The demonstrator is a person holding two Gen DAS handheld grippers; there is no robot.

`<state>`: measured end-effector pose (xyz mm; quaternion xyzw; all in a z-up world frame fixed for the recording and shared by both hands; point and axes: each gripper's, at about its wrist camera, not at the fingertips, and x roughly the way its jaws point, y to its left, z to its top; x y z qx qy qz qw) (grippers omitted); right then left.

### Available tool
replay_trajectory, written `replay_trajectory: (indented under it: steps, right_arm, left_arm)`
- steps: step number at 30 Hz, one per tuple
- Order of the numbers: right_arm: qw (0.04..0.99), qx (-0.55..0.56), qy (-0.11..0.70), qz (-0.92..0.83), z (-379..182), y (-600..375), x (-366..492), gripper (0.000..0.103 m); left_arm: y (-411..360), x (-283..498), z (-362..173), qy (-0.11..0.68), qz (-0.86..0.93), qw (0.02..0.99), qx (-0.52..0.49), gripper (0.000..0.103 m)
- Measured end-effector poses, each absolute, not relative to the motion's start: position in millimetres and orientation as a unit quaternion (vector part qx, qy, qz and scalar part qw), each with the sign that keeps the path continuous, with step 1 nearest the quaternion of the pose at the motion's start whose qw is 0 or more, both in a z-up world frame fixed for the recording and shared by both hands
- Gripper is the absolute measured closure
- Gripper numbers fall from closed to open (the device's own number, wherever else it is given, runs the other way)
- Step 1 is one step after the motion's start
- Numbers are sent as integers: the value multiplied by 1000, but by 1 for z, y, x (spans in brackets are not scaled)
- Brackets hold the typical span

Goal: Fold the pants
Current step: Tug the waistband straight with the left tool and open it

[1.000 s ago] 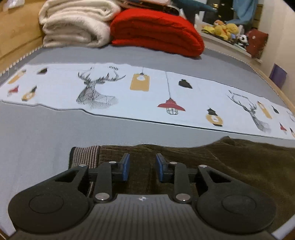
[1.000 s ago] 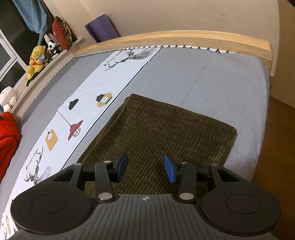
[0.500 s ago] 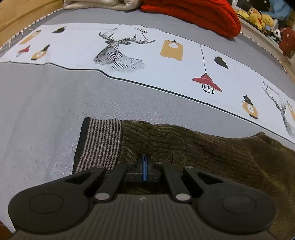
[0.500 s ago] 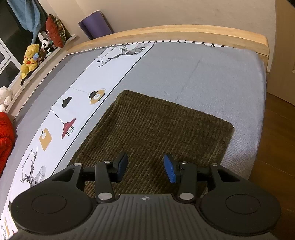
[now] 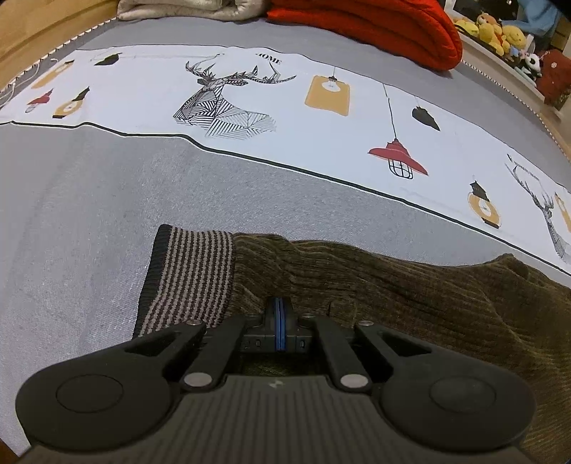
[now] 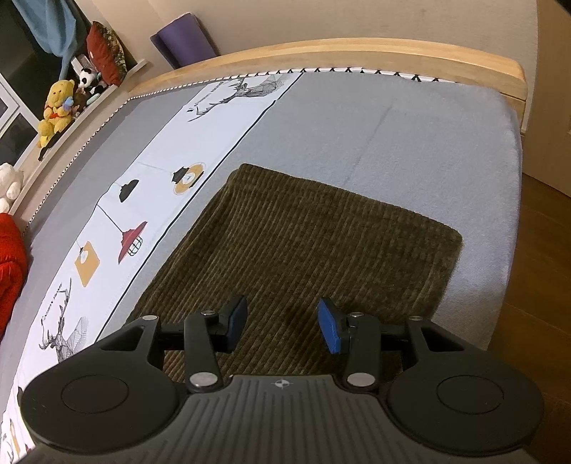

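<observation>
Olive-brown corduroy pants [image 5: 410, 296] lie on the grey bed, with a striped knit cuff [image 5: 189, 275] at their left end. My left gripper [image 5: 279, 323] is shut, its blue pads pressed together low on the corduroy just right of the cuff; whether cloth is pinched between them is hidden. In the right wrist view the pants [image 6: 303, 242] lie flat as a folded rectangle. My right gripper [image 6: 282, 323] is open and empty, hovering over the near part of the cloth.
A white printed band [image 5: 249, 107] with deer and lamps runs across the grey bed sheet [image 5: 89, 214]. Red [image 5: 374, 28] and cream [image 5: 185, 9] blankets are stacked at the back. The wooden bed rail [image 6: 357, 57] and the floor [image 6: 535, 250] lie beyond the right edge.
My left gripper closed from open and moved down and in close to the pants beside the cuff. My right gripper stayed open and barely shifted.
</observation>
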<state>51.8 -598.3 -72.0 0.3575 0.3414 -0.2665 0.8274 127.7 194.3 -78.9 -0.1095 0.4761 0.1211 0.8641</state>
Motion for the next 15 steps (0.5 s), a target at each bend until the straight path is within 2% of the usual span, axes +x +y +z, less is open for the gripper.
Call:
replay_trajectory:
  steps: [15]
  right_arm:
    - [830,352,344,-263,-72,-596,54,57]
  left_arm:
    - [194,128,-78,473,120,866,-109,101]
